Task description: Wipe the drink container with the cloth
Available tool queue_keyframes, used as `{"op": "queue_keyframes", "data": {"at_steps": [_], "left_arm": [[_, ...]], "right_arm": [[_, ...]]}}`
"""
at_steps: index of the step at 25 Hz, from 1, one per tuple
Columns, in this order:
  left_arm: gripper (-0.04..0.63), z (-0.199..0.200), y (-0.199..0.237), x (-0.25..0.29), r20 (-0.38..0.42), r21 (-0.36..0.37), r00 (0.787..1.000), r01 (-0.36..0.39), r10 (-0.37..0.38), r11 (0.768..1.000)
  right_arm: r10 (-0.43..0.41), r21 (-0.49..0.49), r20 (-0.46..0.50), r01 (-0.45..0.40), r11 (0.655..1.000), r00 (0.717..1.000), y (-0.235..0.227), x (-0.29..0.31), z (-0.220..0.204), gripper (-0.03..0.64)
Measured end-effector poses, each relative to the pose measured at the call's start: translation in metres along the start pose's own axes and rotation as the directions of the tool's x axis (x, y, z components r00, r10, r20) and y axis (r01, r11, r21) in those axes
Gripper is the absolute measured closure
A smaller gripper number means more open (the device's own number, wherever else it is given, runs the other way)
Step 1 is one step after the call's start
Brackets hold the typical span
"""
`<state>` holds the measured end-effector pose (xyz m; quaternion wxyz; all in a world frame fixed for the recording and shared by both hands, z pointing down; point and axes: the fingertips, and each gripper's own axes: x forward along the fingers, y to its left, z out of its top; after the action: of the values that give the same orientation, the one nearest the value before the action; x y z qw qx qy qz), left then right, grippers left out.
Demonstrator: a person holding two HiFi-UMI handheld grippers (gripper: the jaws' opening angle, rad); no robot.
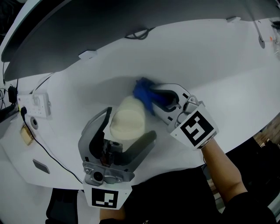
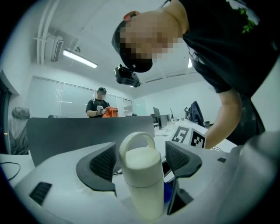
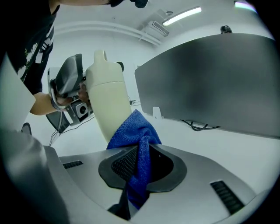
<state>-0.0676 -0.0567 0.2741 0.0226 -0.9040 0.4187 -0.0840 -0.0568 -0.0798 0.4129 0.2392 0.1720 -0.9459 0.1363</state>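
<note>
The cream drink bottle (image 2: 141, 183), with a loop handle on its lid, stands upright on the white table (image 1: 197, 57). It sits between the fingers of the left gripper (image 1: 130, 123). These fingers are spread wide, one on each side of the bottle, and their pads do not press on it. The right gripper (image 3: 140, 164) has its fingers closed on a blue cloth (image 3: 133, 131). The bunched end of the cloth lies against the bottle's side. A grey partition (image 1: 131, 13) stands behind the table.
</note>
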Motion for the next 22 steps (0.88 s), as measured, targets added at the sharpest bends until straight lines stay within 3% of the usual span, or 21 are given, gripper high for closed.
{"op": "queue_keyframes", "data": {"at_steps": [3,6,8,10,11,13,15,16,19,22], "left_arm": [[0.27,-0.003,0.003,0.001,-0.027,-0.049,0.983,-0.183,0.182,0.982],[0.272,-0.004,0.007,0.003,-0.055,-0.089,0.935,-0.355,0.352,0.931],[0.272,-0.003,0.012,0.003,-0.064,-0.102,0.903,-0.429,0.424,0.898],[0.284,-0.003,0.015,0.003,-0.062,-0.11,0.896,-0.445,0.441,0.889],[0.308,-0.003,0.015,0.002,-0.053,-0.109,0.905,-0.425,0.422,0.898],[0.308,-0.003,0.011,0.003,-0.019,-0.098,0.946,-0.325,0.325,0.941],[0.308,-0.002,0.006,0.004,0.026,-0.078,0.985,-0.166,0.168,0.983],[0.308,-0.001,0.002,0.004,0.047,-0.065,0.995,-0.083,0.086,0.994],[0.308,0.002,-0.005,0.007,0.08,-0.027,0.991,0.107,-0.105,0.994],[0.308,0.003,-0.006,0.011,0.092,-0.02,0.978,0.189,-0.187,0.982]], "right_arm": [[-0.006,-0.004,0.002,0.006,1.0,1.0,-0.001,0.0,0.0,0.575],[-0.017,0.0,0.009,0.017,1.0,1.0,0.0,0.0,0.0,0.574],[-0.025,0.005,0.018,0.025,1.0,1.0,-0.001,0.0,0.001,0.574],[-0.031,0.015,0.028,0.031,0.999,0.999,-0.001,-0.001,0.001,0.574],[-0.033,0.024,0.034,0.032,0.999,0.999,-0.001,-0.001,0.001,0.574],[-0.038,0.068,0.056,0.035,0.997,0.998,-0.002,-0.003,0.003,0.574],[-0.046,0.132,0.082,0.035,0.991,0.996,-0.004,-0.007,0.007,0.574],[-0.052,0.16,0.094,0.036,0.986,0.994,-0.006,-0.012,0.011,0.574],[-0.08,0.194,0.15,0.05,0.98,0.986,-0.012,-0.037,0.037,0.574],[-0.067,0.133,0.272,0.031,0.991,0.96,-0.012,-0.073,0.081,0.574]]}}
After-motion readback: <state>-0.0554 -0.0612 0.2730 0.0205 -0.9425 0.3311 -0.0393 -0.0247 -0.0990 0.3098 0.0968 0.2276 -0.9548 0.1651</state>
